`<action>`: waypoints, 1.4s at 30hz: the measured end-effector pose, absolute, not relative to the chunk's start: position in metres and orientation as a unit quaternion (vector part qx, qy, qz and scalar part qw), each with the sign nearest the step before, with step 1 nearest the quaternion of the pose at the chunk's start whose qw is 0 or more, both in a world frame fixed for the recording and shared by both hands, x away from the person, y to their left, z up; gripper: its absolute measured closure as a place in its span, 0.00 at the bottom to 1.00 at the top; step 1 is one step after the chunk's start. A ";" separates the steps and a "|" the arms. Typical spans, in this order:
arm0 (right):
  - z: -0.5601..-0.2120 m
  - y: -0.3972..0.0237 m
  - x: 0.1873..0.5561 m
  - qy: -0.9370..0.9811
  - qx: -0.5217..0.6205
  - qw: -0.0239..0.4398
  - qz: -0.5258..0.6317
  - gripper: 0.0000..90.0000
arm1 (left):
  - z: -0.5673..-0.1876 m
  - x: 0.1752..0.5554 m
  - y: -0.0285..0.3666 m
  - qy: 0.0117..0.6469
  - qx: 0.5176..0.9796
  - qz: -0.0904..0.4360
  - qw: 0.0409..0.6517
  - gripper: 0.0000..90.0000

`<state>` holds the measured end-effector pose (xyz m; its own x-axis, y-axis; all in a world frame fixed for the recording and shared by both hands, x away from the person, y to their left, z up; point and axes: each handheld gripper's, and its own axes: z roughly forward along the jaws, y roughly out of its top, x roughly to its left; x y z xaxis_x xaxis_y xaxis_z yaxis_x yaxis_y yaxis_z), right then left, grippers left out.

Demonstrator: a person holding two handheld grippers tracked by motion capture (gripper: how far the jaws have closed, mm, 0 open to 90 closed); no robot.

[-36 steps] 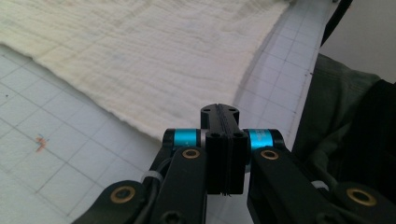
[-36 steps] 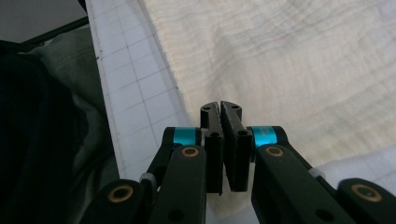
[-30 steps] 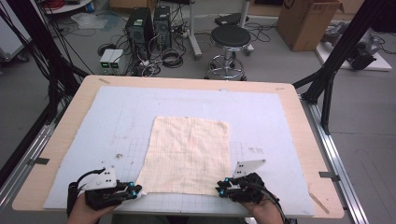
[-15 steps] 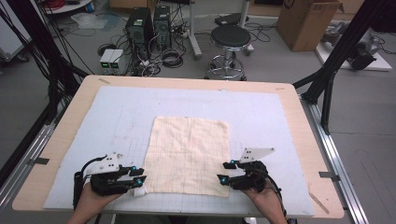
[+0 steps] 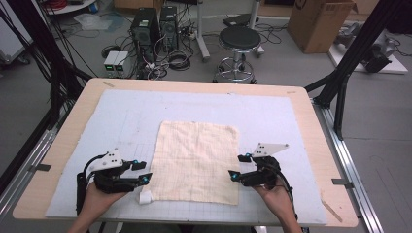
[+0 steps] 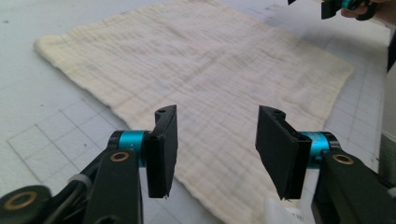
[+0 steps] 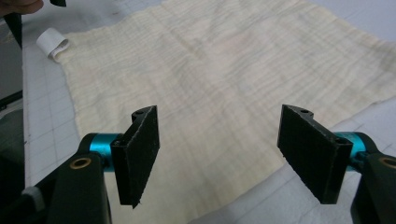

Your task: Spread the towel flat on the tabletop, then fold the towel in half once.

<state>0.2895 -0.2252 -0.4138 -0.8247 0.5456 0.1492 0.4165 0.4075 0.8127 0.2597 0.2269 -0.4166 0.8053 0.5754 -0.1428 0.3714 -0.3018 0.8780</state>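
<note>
A cream cloth (image 5: 197,162) lies flat and spread out on the gridded mat (image 5: 272,121). A small white tag (image 5: 145,197) sticks out at its near left corner. My left gripper (image 5: 143,172) is at the cloth's left edge, pointing inward. In the left gripper view its jaws (image 6: 219,149) stand apart over the cloth (image 6: 210,60) with nothing pinched; they have just been opening. My right gripper (image 5: 236,166) is at the cloth's right edge, facing the left one. Its jaws (image 7: 219,154) have also just been opening and hang wide above the cloth (image 7: 224,60) and the tag (image 7: 52,43) farther off.
The mat covers a wooden table (image 5: 316,126) with black frame posts (image 5: 350,63) at its sides. Beyond the far edge, on the floor, are a stool (image 5: 238,41), computer cases (image 5: 155,24), cables and a cardboard box (image 5: 318,22).
Both grippers have moved from the cloth's near corners farther up along its sides. Their jaws went from nearly shut to open.
</note>
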 end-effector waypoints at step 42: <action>-0.395 -0.215 0.339 0.831 0.303 0.082 0.460 0.29 | -0.391 0.318 0.200 0.312 0.801 0.124 0.496 0.47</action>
